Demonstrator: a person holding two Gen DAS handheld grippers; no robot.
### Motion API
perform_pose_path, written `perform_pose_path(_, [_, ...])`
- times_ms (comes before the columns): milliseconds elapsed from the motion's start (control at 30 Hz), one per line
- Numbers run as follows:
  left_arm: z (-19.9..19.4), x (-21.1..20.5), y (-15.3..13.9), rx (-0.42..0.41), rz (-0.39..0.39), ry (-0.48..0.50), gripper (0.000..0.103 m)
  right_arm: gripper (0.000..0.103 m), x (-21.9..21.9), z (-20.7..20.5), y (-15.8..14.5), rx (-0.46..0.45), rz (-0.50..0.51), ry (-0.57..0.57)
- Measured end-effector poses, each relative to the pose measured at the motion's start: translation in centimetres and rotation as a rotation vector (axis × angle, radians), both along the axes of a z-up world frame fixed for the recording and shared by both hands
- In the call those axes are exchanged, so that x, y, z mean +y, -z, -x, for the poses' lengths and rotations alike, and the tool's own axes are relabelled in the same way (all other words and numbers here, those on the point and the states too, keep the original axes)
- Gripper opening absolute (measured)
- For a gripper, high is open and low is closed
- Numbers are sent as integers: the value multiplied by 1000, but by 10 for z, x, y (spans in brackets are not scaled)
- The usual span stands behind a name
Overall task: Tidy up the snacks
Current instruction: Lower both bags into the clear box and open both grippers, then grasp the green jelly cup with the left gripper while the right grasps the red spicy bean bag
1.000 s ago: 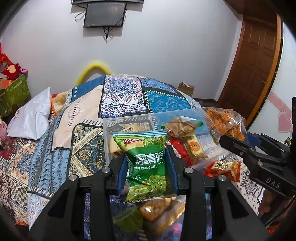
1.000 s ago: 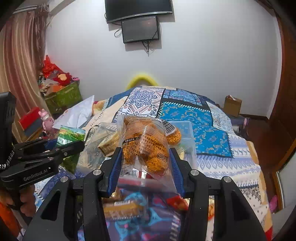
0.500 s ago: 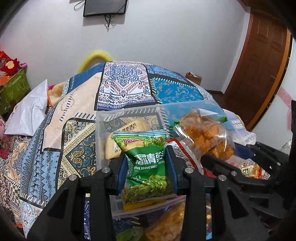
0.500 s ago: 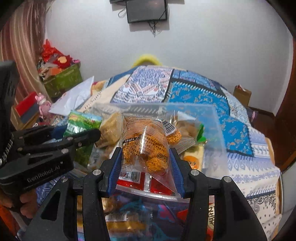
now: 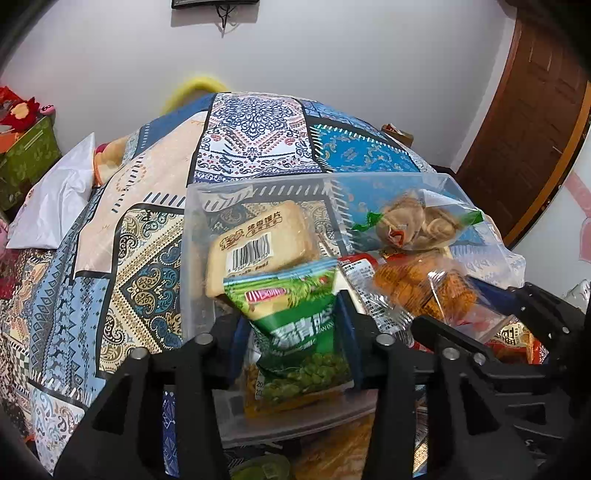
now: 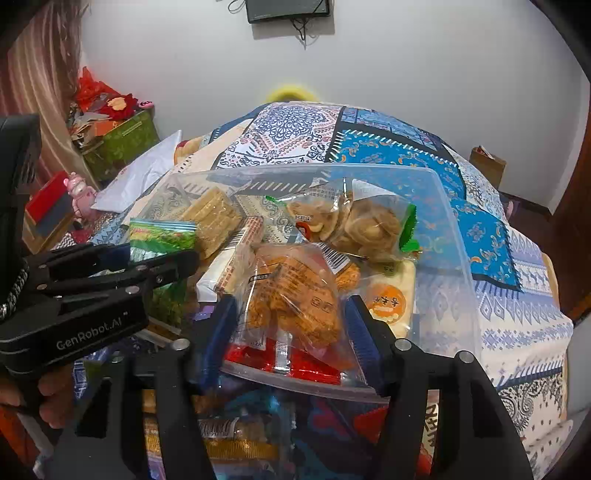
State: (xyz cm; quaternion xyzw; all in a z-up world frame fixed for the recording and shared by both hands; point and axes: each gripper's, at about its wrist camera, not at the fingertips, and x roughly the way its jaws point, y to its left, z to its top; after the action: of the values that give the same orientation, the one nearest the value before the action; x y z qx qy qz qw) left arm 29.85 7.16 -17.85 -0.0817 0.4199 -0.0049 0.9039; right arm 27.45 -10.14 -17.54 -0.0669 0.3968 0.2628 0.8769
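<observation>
1. On a bed covered by a patchwork quilt (image 5: 255, 136) of blue, cream and white panels stands a clear plastic bin (image 5: 195, 258), near the quilt's front edge, and it carries the snacks.
2. Behind the bed rises a plain white wall (image 6: 406, 66) with a dark screen (image 6: 288, 9) mounted high; its top is cut off by the frame.
3. A brown wooden door (image 5: 535, 122) stands at the right of the left wrist view; a green box (image 6: 118, 144) heaped with red items sits at the left of the right wrist view, beside a striped curtain.
4. The left gripper (image 5: 291, 332) has just been opening its jaws; the green pea packet (image 5: 303, 332) stands between them over the bin's near wall, and whether the pads press it I cannot tell.
5. The right gripper (image 6: 288, 325) has likewise just been opening; the clear packet of orange crisps (image 6: 295, 295) lies between the loosened jaws inside the bin, no longer pinched.
6. A cracker packet (image 5: 258, 243) lies against the bin's left wall, a packet of pale twists (image 6: 362, 225) toward its far right corner.
7. Snacks below the bin's near edge are hidden by the gripper bodies and hard to identify.
8. A yellow curved object (image 5: 195, 86) behind the bed's far edge is mostly hidden.
</observation>
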Motion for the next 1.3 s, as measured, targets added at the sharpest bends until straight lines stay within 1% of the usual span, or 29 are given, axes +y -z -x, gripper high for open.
perform_pose_path(33, [1,1,0,-1,2,-4,55,70,-1,0,-1,-2,-2,0])
perform_pose_path(67, [3,2,-2,-6,7,-9,58,70,-1,0,-2,2,-1,0])
perform_pose_path(100, [5,3,-4,-12,15,-8,59,70,-2,0,-2,6,-2,-1])
perform_pose_path(233, [14,4,-13,-19,17,-6,60,70,-9,3,-10,3,-14,-1])
perform_pose_path(400, [32,6,-36,-76,8,-11,64,70,-23,11,-26,-24,-39,15])
perform_pose_path(600, [57,9,-65,-144,3,-13,68,73,-47,20,-44,-67,-66,62])
perform_pose_path(767, [73,12,-73,-153,-14,-12,69,76,-68,25,-51,-100,-48,124])
perform_pose_path(900, [85,14,-64,-130,-34,-6,69,77,-85,26,-43,-82,-25,161])
perform_pose_path(1067, [98,15,-38,-59,-64,2,69,77,-101,25,-20,-25,11,201])
perform_pose_path(1233, [106,19,-11,6,-54,-9,69,77,-108,22,8,52,28,214])
perform_pose_path(1300, [107,21,-2,29,-44,-14,69,77,-106,19,16,62,50,219])
